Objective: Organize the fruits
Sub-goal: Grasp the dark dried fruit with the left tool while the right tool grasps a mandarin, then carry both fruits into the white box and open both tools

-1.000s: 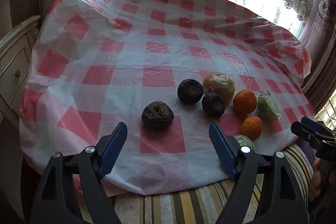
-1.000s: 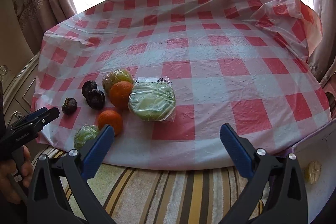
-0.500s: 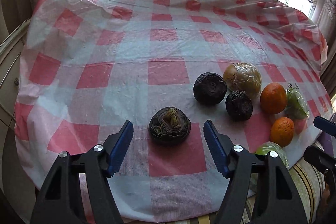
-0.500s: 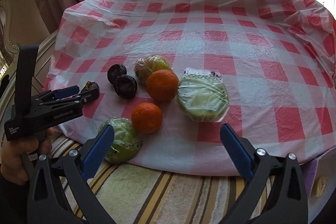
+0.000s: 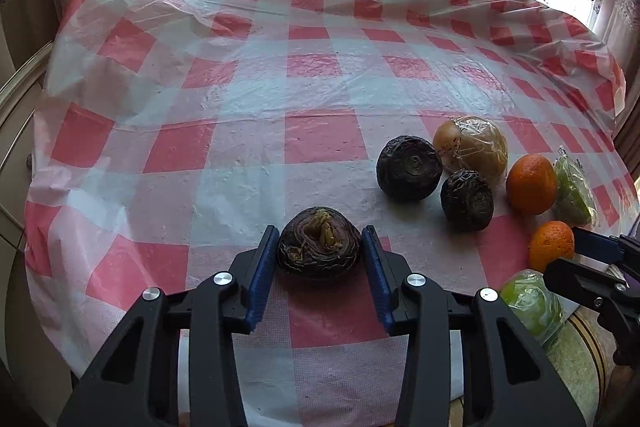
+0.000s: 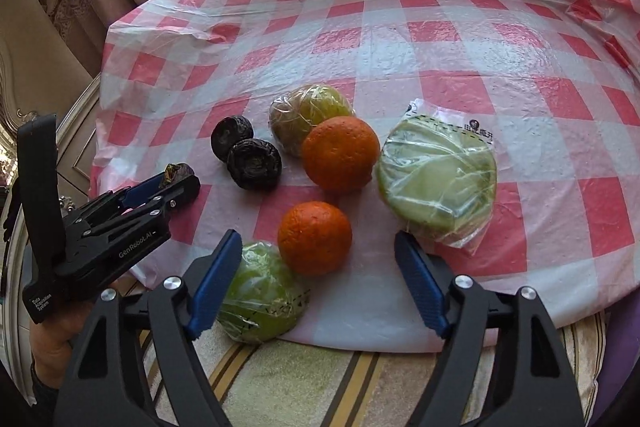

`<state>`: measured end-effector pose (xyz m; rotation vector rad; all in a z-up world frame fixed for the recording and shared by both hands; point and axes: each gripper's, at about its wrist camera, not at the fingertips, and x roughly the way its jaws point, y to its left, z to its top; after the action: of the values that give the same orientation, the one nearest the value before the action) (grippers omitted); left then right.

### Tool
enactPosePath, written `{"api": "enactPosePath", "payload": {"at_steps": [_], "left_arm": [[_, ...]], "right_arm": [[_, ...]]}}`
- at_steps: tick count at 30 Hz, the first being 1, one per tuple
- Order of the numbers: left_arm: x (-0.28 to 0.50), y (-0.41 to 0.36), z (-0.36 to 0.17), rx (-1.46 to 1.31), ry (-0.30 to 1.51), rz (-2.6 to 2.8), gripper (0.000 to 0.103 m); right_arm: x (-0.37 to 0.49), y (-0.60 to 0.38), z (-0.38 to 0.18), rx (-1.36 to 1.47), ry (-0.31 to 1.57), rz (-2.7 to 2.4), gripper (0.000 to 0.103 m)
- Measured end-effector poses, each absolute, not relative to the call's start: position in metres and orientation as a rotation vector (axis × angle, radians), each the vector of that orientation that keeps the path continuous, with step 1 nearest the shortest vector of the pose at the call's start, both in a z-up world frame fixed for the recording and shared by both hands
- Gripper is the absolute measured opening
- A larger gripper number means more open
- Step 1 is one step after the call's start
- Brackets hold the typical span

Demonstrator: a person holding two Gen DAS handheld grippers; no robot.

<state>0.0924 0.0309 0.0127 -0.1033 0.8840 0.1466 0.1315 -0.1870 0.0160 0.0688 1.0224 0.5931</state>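
Dark fruit on checked tablecloth, sits between left gripper pads, both touching its sides. Right gripper wide open, empty, near small orange.

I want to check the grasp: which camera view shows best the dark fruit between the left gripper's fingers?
The left wrist view: the dark fruit sits centred and whole between the left gripper, pads at its sides. The right wrist view shows only a sliver of it behind that gripper's fingers.
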Motion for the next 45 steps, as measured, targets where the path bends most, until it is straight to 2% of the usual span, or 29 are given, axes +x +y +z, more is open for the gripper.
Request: {"api": "enactPosePath", "payload": {"at_steps": [6,8,12,19,45], "left_arm": [[0.091,0.031,0.012,-0.101,0.879,0.143,0.040],[0.091,0.030,0.012,-0.101,0.878,0.143,0.040],[0.090,0.031,0.013,-0.108,0.875,0.141,0.040],[0.087,0.032,0.014,-0.125,0.866,0.138,0.040],[0.056,-0.007,0.058,-0.036,0.774,0.133,0.040]], "right_arm": [[0.135,-0.184,0.013,0.106,1.040,0.605,0.067],[0.137,-0.184,0.012,0.123,1.045,0.614,0.058],[0.137,-0.185,0.011,0.136,1.049,0.617,0.055],[0.139,-0.192,0.008,0.179,1.060,0.622,0.038],[0.113,-0.239,0.034,0.234,0.955,0.617,0.035]]}}
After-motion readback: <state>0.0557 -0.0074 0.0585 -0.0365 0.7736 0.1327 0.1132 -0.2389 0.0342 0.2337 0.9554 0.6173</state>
